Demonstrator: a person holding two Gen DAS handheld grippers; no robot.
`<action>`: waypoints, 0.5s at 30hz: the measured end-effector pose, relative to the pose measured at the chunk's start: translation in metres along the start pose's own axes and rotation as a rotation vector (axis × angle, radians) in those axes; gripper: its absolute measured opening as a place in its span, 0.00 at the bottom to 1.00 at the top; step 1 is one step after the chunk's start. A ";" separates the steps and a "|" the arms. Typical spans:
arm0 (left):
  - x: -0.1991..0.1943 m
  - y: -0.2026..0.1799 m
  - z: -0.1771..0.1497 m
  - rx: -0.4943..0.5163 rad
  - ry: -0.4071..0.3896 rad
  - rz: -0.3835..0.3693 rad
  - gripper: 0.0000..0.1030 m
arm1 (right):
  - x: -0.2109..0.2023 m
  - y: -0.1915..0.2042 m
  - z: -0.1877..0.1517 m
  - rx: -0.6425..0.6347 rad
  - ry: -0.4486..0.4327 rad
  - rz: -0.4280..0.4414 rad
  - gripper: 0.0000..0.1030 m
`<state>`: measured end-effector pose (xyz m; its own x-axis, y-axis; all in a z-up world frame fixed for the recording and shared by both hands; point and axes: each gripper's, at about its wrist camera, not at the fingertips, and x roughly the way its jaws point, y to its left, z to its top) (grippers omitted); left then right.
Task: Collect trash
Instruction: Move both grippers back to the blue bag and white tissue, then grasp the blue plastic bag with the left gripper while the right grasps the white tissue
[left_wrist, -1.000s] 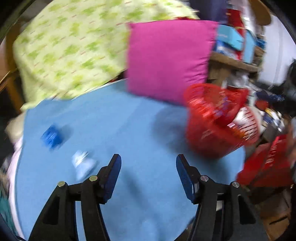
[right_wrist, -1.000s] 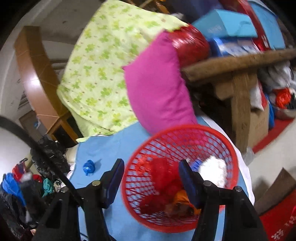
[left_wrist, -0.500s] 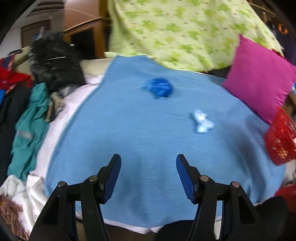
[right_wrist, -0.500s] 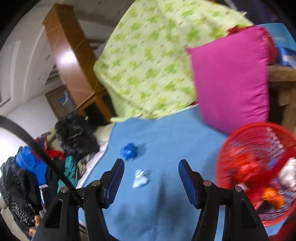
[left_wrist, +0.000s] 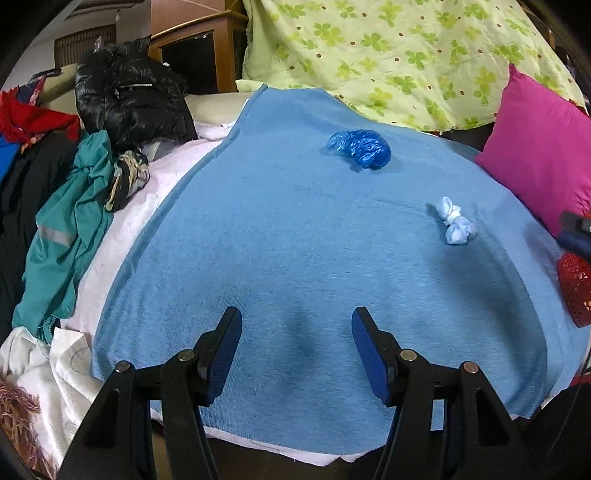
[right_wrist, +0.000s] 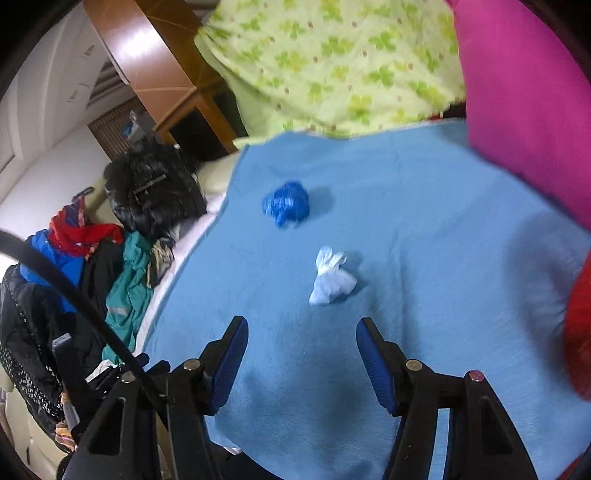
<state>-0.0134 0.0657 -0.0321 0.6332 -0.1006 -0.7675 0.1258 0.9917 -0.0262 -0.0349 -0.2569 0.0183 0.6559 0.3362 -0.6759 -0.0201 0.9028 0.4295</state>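
With both the left tongs (left_wrist: 296, 345) and the right tongs (right_wrist: 302, 350) apart and empty, the step seems to be the reach: the pale blue knotted plastic wad (right_wrist: 330, 277), mid-frame on the blue blanket (right_wrist: 424, 229), lies just beyond the right ones, which should probably lower around it and close, while the crumpled dark blue plastic bag (right_wrist: 286, 203) waits above.

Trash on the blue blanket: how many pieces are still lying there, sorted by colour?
Dark blue crumpled plastic wad: 1
Pale blue knotted bundle: 1
Total: 2 pieces on the blue blanket, lying apart from each other, neither between any tongs.
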 end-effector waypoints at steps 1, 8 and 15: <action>0.002 0.002 0.001 -0.005 0.003 -0.001 0.61 | 0.007 0.000 -0.001 0.003 0.010 0.000 0.64; 0.011 0.006 0.021 -0.014 -0.010 -0.011 0.61 | 0.061 -0.006 -0.006 0.043 0.064 0.010 0.64; 0.026 -0.002 0.082 0.012 -0.051 -0.064 0.61 | 0.106 -0.026 0.018 0.086 0.025 0.004 0.64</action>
<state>0.0655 0.0546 0.0004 0.6618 -0.1680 -0.7306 0.1763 0.9821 -0.0662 0.0489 -0.2498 -0.0539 0.6367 0.3476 -0.6883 0.0426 0.8754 0.4815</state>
